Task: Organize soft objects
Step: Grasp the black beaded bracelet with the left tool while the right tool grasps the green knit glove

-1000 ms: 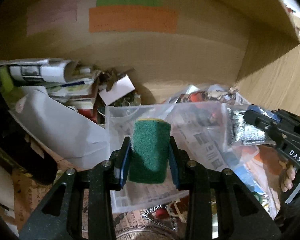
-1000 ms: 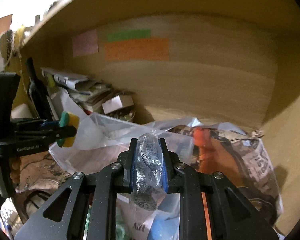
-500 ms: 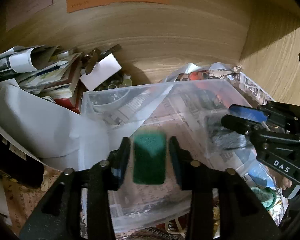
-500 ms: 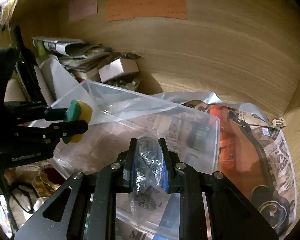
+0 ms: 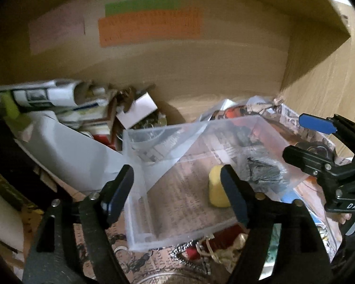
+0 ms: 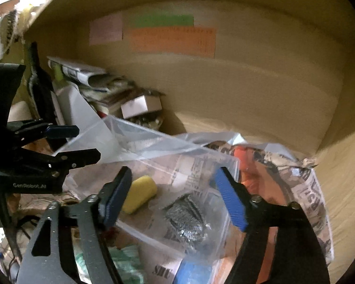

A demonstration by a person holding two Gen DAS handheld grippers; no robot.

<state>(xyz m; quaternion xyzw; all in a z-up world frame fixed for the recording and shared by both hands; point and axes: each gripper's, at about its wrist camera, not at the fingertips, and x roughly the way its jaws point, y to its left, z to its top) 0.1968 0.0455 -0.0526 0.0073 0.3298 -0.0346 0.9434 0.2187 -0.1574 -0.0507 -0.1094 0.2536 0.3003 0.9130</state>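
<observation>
A clear plastic box (image 5: 168, 132) (image 6: 153, 142) stands on newspaper inside a wooden shelf compartment. In it lie a yellow sponge (image 5: 216, 189) (image 6: 140, 193), yellow side up, and a bagged steel-wool scourer (image 5: 260, 169) (image 6: 188, 217). My left gripper (image 5: 177, 195) is open and empty above the box's near edge; it also shows in the right wrist view (image 6: 81, 142). My right gripper (image 6: 172, 196) is open and empty above the scourer; it also shows in the left wrist view (image 5: 303, 137).
Rolled newspapers (image 5: 42, 97), a white sheet (image 5: 78, 156) and a small white card box (image 5: 137, 110) crowd the back left. A newspaper-wrapped orange item (image 6: 260, 165) lies right of the box. Coloured labels (image 5: 149, 26) are on the back wall. Chains and trinkets (image 5: 201, 250) lie in front.
Both grippers have opened. The sponge dropped from the left gripper and the bagged scourer from the right gripper into the clear box. Both grippers have pulled back a little.
</observation>
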